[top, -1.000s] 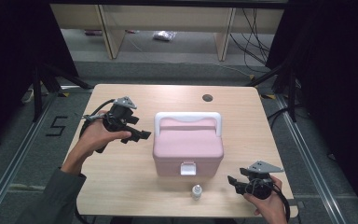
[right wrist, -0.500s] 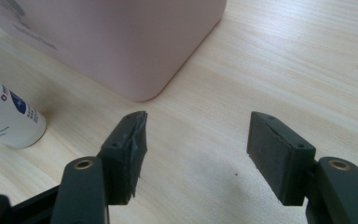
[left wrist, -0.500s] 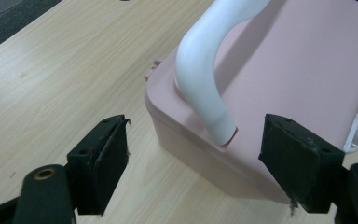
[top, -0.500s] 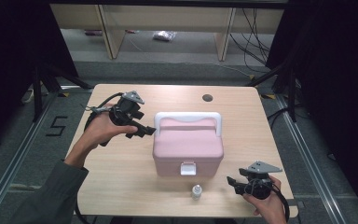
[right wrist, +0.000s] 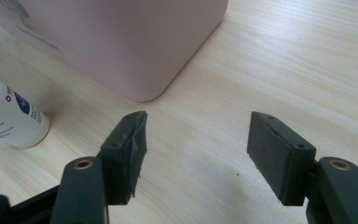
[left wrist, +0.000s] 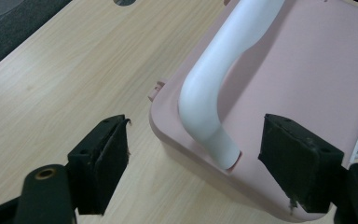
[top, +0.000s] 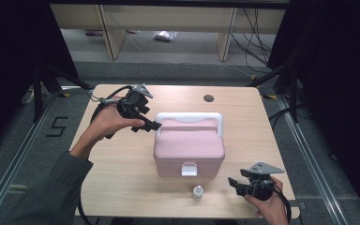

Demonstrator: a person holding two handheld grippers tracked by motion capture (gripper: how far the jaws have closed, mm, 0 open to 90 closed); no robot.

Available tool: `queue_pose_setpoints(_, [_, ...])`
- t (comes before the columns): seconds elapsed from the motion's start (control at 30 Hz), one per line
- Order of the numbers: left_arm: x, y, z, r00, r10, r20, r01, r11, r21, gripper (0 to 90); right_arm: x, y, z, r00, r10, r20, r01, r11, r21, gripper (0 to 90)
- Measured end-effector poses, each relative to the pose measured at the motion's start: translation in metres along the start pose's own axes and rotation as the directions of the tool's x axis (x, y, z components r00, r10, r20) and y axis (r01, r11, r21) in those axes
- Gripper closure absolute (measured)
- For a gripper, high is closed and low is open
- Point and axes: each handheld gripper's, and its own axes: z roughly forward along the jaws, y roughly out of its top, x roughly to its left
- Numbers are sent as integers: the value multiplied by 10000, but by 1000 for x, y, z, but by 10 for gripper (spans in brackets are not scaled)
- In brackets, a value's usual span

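Note:
A pink lidded box (top: 189, 145) with a white handle (top: 190, 116) folded flat toward the far side sits mid-table, its white latch (top: 189, 168) facing me. My left gripper (top: 151, 124) is open at the box's far left corner; in the left gripper view its jaws straddle the bend of the handle (left wrist: 214, 88) above the lid (left wrist: 307, 79), touching nothing. A small white bottle (top: 197, 192) stands in front of the box. My right gripper (top: 232, 183) is open and empty near the front right, close to the box corner (right wrist: 135, 42) and the bottle (right wrist: 7, 114).
The wooden table (top: 122, 187) has a round cable hole (top: 208, 98) at the far middle. Shelf legs and cables stand on the floor beyond the far edge. Bare tabletop lies left and right of the box.
My left gripper has moved away from me and right, from beside the box to its far left corner by the handle. The right gripper has barely moved.

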Motion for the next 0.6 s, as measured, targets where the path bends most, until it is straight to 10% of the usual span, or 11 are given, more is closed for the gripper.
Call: queue_pose_setpoints(0.6, [-3, 21, 11, 9988, 467, 169, -475, 9976, 505, 251, -1, -1, 2, 9999, -134, -31, 134, 9999, 42, 386])
